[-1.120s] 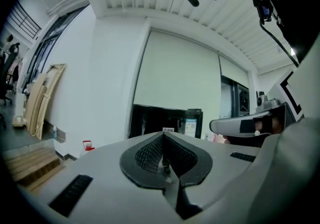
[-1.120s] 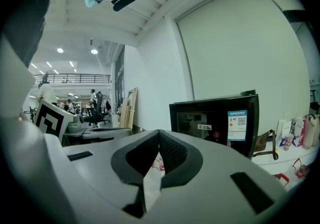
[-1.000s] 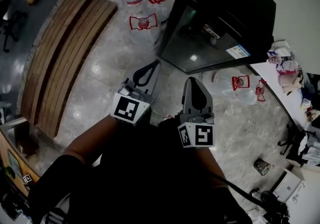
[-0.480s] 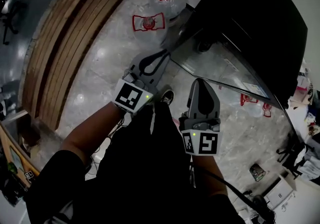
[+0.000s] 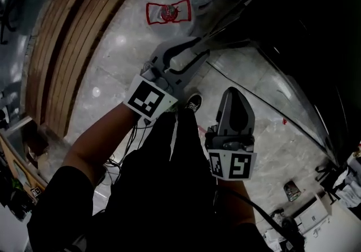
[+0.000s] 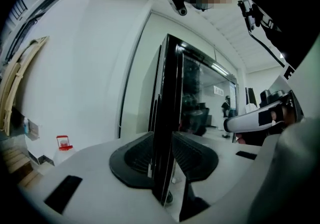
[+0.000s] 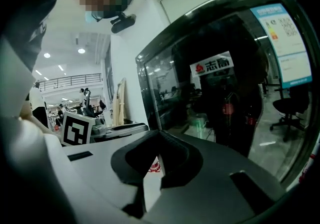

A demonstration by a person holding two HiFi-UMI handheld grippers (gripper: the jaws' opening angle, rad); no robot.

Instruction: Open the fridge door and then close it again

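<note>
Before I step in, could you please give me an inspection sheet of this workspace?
Surface: marble floor, glossy, no spill seen.
Job's things: black glass-fronted fridge; its door edge is within reach of the left hand.
Clutter: water jugs with red handles beside the fridge; a can-like item on the floor at lower right.
Grippers: left gripper, fingers have just been opening, door edge between them, not clamped. right gripper, fingers together, nothing held.
Cables: black cable trailing below the right arm; thin wires by the left forearm.
Surroundings: slatted wooden bench to the left.
</note>
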